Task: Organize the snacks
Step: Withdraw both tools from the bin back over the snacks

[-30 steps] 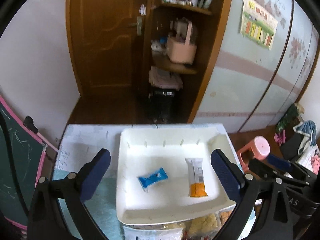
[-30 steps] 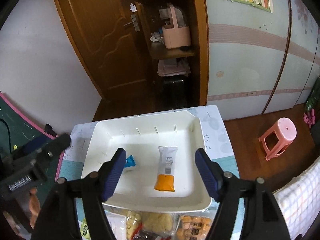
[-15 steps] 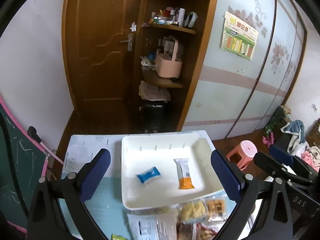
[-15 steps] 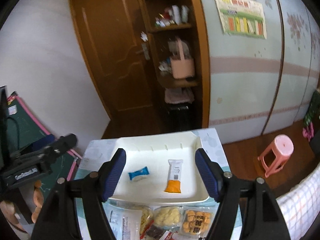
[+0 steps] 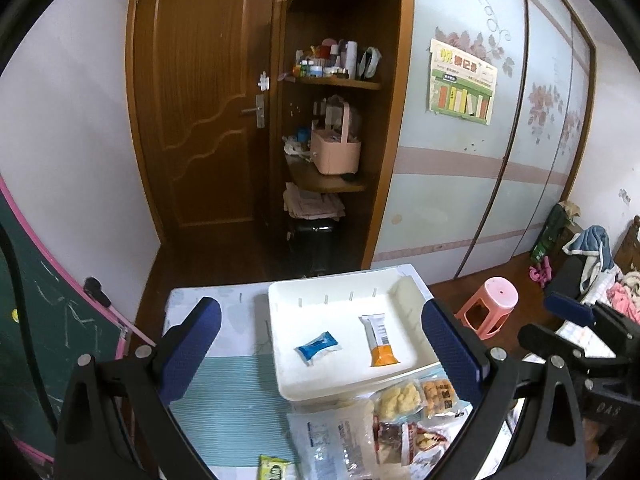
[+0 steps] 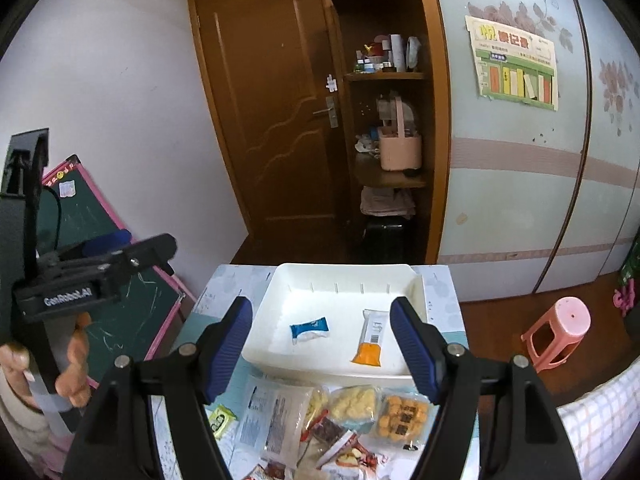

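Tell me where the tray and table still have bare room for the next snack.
In the white tray, the strip along its slotted far wall is bare, and so is the gap between the blue packet and the orange-ended bar. The teal mat left of the tray is open. The table's near edge is crowded with the snack pile.

- White tray (image 6: pixel 412 280), low centre of frame, holding two packets well apart.
- Blue-and-white packet (image 6: pixel 309 328) lies flat, left in the tray.
- White-and-orange packet (image 6: pixel 371 338) lies flat at right, orange end nearest.
- Loose snack bags (image 6: pixel 344 412) crowd the bottom edge, below the tray.
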